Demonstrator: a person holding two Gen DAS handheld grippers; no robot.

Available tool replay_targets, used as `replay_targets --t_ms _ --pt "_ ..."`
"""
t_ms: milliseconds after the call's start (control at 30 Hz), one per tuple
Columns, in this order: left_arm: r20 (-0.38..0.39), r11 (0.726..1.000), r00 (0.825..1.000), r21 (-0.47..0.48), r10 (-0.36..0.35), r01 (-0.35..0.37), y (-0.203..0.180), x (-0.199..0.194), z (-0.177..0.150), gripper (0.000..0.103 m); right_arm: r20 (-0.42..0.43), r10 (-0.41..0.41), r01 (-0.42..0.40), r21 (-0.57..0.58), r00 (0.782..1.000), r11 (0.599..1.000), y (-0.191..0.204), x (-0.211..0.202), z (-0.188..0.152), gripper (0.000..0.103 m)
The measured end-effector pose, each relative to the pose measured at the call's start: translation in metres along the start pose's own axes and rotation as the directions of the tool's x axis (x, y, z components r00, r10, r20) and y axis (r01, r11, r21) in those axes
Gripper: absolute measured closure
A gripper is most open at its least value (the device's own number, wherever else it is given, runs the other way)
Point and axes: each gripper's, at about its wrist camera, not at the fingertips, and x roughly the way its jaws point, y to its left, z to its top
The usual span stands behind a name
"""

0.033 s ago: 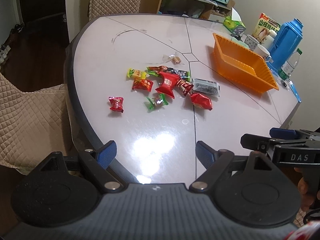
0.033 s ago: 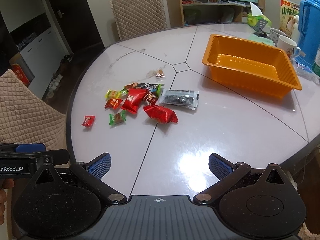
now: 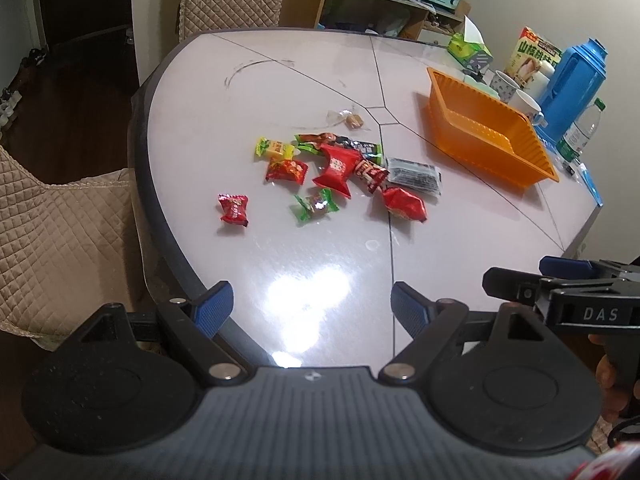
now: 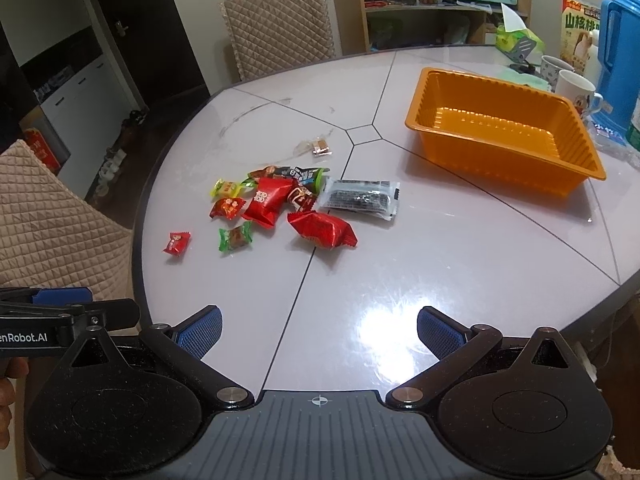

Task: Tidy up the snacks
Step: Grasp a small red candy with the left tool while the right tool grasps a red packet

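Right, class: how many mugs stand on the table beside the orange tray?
2. A white mug with a cartoon print stands beyond the orange tray's far right corner; a patterned mug stands just behind it. Others may be hidden.

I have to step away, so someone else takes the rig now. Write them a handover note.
Left gripper: open, empty, over the near table edge.
Right gripper: open, empty, beside it.
Snacks: all loose in a cluster mid-table; one small red candy apart on the left, a clear-wrapped one behind.
Orange tray: empty, far right.
Done: nothing. Left: all snacks, presumably into the tray.
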Motion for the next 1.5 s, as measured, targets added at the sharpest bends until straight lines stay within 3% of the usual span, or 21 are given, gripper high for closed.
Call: replay_targets --t_ms 167,567,700,833,1067,1400,1500 --pt "0.033 1.000 0.999 0.013 0.028 -0.029 0.006 0.012 0.001 0.020 0.009 0.024 -0.024 -0.009 1.000 1.000 -0.006 0.013 0.004 0.000" --pt "0.055 0.994 0.993 0.005 0.107 -0.107 0.033 0.053 0.015 0.036 0.042 0.024 -0.023 -0.035 0.999 0.999 -0.025 0.044 0.021 0.001" --pt "0.069 0.990 0.988 0.025 0.136 -0.138 0.038 0.068 0.023 0.042 0.043 0.033 -0.031 -0.036 0.999 0.999 -0.032 0.054 0.029 0.013" --pt "0.068 0.989 0.988 0.039 0.140 -0.142 0.041 0.082 0.031 0.052 0.047 0.033 -0.031 -0.041 0.998 0.999 -0.036 0.061 0.036 0.018" --pt "0.041 0.987 0.989 0.061 0.145 -0.147 0.044 0.107 0.044 0.062 0.045 0.035 -0.033 -0.045 0.998 0.998 -0.044 0.071 0.042 0.022" --pt "-0.004 0.991 0.991 0.030 0.132 -0.131 0.053 0.125 0.049 0.074 0.031 0.055 -0.053 -0.066 0.998 0.996 -0.050 0.083 0.046 0.028" --pt "-0.010 0.992 0.992 0.023 0.124 -0.124 0.054 0.126 0.048 0.083 0.030 0.067 -0.064 -0.092 0.997 0.994 -0.047 0.087 0.049 0.030"
